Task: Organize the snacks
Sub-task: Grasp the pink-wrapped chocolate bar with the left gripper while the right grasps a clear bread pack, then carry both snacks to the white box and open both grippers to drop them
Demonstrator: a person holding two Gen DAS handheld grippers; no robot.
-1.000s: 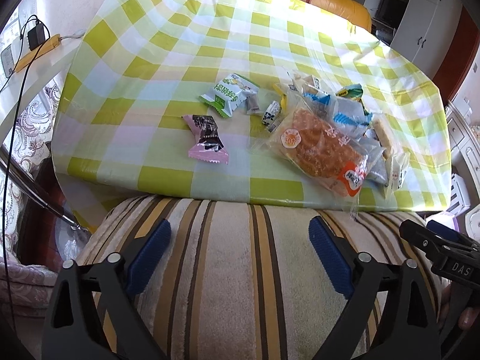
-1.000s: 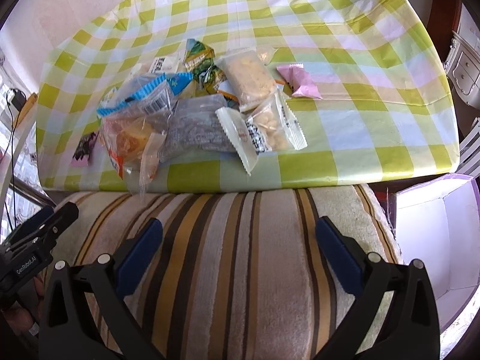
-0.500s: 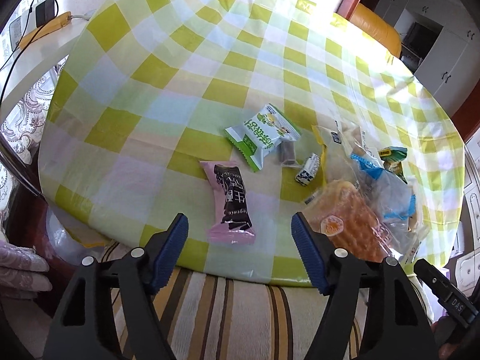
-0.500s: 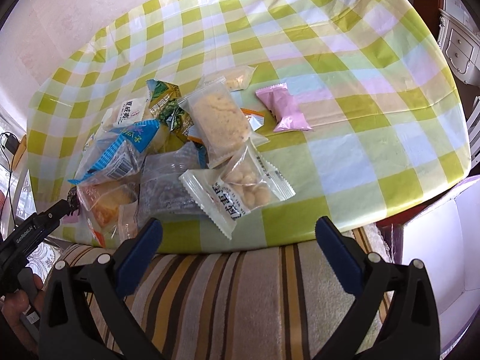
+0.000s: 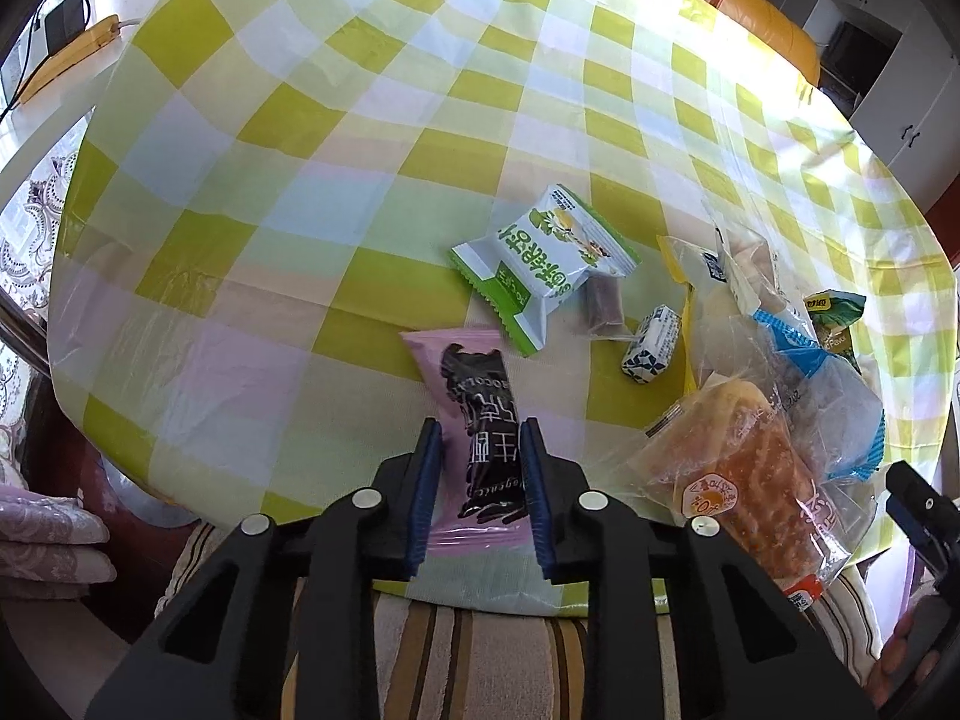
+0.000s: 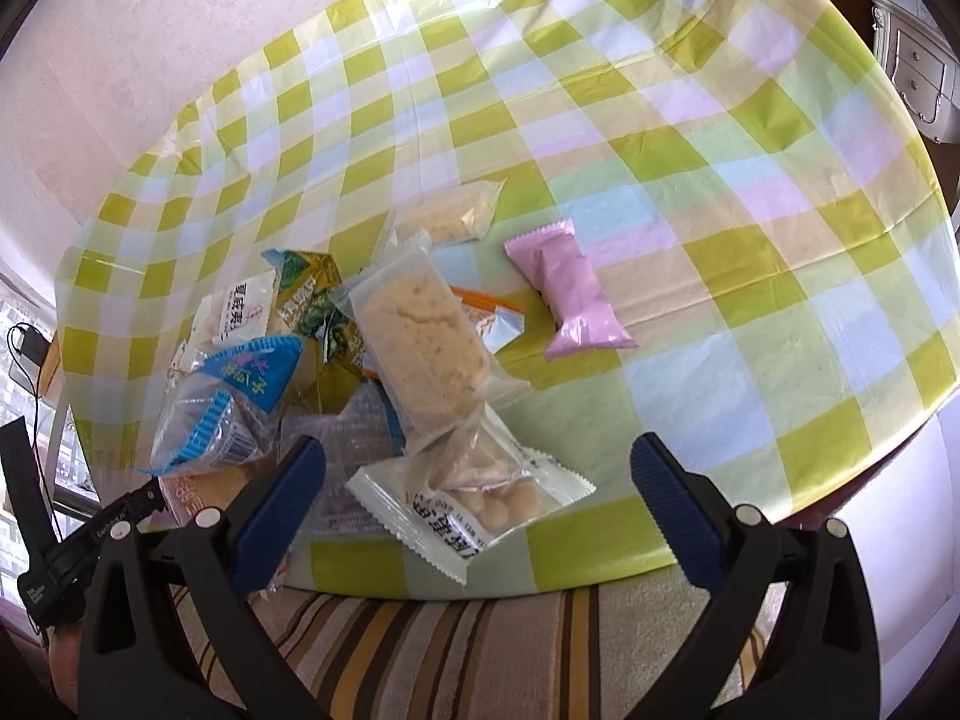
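Left tongs [image 5: 480,438] just closing around pink chocolate packet [image 5: 477,438]; right tongs [image 6: 477,474] wide, empty

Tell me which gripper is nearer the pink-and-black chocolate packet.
Left. The left gripper has just been closing around the chocolate packet, pads at its sides. The right gripper hangs open over the snack pile.
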